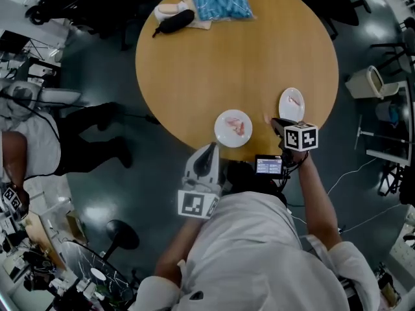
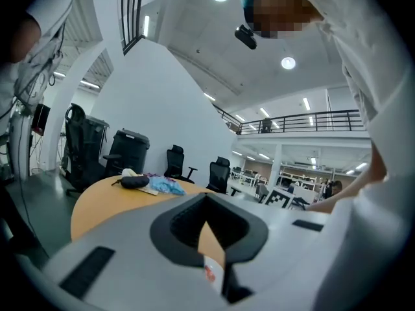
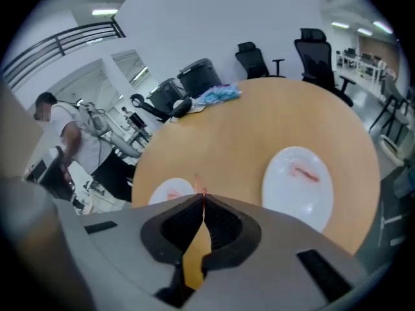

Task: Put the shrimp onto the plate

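We log a white short-sleeved cotton shirt (image 1: 259,258), loose and creased. The left gripper (image 1: 210,147) and right gripper (image 1: 273,120) have pale grey moulded plastic shells, with black ribbed pads (image 3: 224,229) inside the fingers. Each carries a white cube with black square markers (image 1: 301,137).

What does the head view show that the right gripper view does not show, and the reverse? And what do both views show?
Only the head view: the left gripper, off the near edge of the table. Only the right gripper view: the right gripper, its jaws closed on a small pink shrimp, and office chairs behind the table. Both: the round wooden table, the left plate and right plate, each with shrimp on it, and the blue bag.
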Available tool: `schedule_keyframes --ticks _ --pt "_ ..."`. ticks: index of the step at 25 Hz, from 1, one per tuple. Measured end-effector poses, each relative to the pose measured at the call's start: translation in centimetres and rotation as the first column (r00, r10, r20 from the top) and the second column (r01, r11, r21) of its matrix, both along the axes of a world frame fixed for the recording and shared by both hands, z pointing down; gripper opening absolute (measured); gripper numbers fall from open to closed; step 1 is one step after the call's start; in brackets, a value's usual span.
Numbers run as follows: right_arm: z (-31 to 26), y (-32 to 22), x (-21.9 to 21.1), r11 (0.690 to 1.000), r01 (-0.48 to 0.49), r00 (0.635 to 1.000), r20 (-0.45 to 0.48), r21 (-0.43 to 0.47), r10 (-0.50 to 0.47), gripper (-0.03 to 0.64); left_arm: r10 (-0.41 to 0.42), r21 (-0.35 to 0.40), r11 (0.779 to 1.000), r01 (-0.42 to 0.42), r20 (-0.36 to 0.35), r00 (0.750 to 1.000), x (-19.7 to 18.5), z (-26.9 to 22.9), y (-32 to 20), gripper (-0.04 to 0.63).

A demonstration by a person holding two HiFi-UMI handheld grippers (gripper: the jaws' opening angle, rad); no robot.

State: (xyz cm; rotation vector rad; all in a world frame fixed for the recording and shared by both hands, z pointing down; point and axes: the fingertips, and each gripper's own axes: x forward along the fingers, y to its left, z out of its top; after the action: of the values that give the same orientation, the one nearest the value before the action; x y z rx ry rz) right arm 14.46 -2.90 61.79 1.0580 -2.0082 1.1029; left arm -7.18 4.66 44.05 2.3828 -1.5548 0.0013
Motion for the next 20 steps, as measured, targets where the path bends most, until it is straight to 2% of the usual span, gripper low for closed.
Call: schedule_keyframes --ticks 2,5,8,11,16,20 --pt "0.2 1.2 -5.3 0.997 0.073 0.995 0.065 -0.039 -0.071 0.023 0.004 -0.005 1.0 -0.004 -0.009 1.0 -0.8 0.2 0.5 0.008" --pt "1.7 2.6 -11.7 0.981 0.175 0.981 0.104 -0.078 -0.167 0.023 0.004 -0.004 1.0 -0.004 -0.017 1.0 -2.1 0.0 1.4 0.008" --pt "3.6 3.0 -15.2 0.973 0.19 0.977 0.123 -0.127 -0.175 0.023 -0.004 -0.002 1.0 0.004 -0.016 1.0 -3.9 -0.1 1.9 0.008" --pt "5.1 3.1 -16.4 0.974 0.158 0.983 0.123 -0.162 -0.139 0.023 -0.008 -0.001 1.0 0.008 -0.014 1.0 -5.4 0.0 2.7 0.008" --pt "6.6 3.3 -16.2 0.974 0.139 0.99 0.009 -0.18 -0.14 0.025 0.004 0.018 1.0 -0.004 -0.025 1.0 -7.3 -0.3 3.0 0.008" --pt "6.7 3.5 -15.3 0.977 0.108 0.993 -0.037 -0.186 -0.116 0.026 0.035 0.042 0.999 -0.033 -0.035 0.999 -7.3 -0.6 2.8 0.008"
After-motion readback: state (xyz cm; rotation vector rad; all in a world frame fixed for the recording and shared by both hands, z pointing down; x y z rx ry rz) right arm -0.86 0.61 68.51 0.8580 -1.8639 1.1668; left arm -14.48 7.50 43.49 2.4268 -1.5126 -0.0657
